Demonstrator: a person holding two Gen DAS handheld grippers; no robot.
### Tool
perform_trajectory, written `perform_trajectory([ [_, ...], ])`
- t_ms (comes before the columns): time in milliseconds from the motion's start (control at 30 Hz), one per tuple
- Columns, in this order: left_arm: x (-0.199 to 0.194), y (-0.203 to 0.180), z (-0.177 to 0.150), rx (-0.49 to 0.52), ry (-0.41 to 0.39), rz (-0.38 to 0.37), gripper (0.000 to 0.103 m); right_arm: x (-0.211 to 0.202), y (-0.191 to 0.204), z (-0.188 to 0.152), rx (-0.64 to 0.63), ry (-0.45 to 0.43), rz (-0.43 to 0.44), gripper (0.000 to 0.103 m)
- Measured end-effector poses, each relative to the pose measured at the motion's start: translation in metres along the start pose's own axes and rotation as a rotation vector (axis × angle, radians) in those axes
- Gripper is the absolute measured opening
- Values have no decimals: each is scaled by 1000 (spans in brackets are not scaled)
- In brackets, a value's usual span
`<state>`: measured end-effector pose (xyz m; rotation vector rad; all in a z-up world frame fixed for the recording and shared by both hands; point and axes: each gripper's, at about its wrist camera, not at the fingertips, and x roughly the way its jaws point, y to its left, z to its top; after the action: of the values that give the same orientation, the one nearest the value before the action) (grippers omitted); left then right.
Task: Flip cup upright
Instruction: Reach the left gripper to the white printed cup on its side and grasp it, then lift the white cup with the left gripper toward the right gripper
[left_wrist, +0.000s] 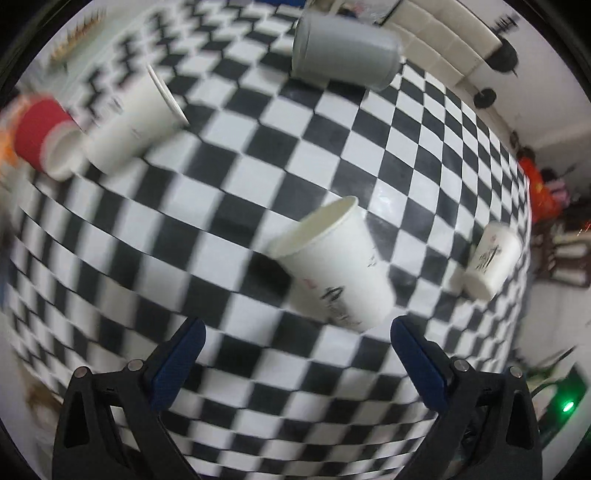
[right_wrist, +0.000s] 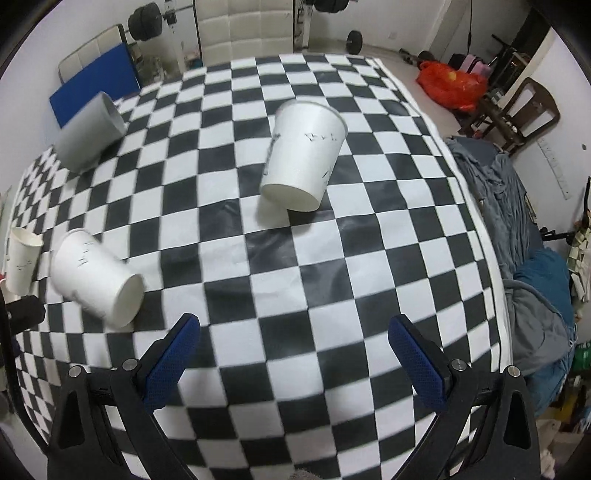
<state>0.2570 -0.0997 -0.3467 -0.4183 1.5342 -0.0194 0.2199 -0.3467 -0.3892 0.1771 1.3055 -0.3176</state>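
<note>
No text, brand or number can be read anywhere. The white paper cup (left_wrist: 332, 262) near the middle of the checkered cloth (left_wrist: 406, 155) bears dark and reddish print, too blurred to make out. The cup (right_wrist: 301, 155) toward the cloth's far edge shows small grey marks, also illegible.

Left claw (left_wrist: 297, 328): two matte black angular arms with triangular cut-outs, each carrying round silver screw heads near the shoulder and ending in a dark blue finger pad (left_wrist: 179, 363) with a fine dimpled texture. Right claw (right_wrist: 293, 326): the same build, with black arms, triangular openings, paired silver screws on each side, and blue textured pads (right_wrist: 419, 363) set in black holders. No skin, sleeve or cable of the person shows clearly in either view.
</note>
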Motion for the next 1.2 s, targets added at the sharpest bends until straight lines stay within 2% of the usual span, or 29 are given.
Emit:
perform_trajectory([
  [100,22,1,15,-101,47,-93,102,14,-5,5,2,24,6,101],
  [200,40,-1,26,-155,63,-113,99,25,-9,9,9,40,7,101],
  [233,44,-3,29,-156,60,-112,96,28,-11,10,16,46,7,101],
  [267,48,-5,33,-147,53,-97,87,30,-12,11,21,51,6,101],
  [300,51,-7,36,-129,48,-76,78,31,-15,10,27,56,7,101],
  [400,52,-17,39,-23,4,-10,66,33,-20,11,42,63,4,101],
  [567,35,-37,25,222,-77,101,65,32,-25,8,67,75,10,101],
  [633,22,-44,11,335,-118,155,65,30,-25,6,74,81,16,101],
  [767,-3,-44,-20,493,-152,204,64,23,-22,-2,75,91,28,101],
  [867,-25,-31,-50,561,-144,207,64,14,-18,-12,67,95,38,101],
  [967,-43,-9,-76,586,-129,202,64,5,-15,-26,61,105,47,101],
  [1100,-57,30,-110,562,-57,177,64,-4,-7,-54,38,142,61,101],
  [1200,-57,46,-120,544,-20,170,64,-6,0,-71,15,168,60,101],
])
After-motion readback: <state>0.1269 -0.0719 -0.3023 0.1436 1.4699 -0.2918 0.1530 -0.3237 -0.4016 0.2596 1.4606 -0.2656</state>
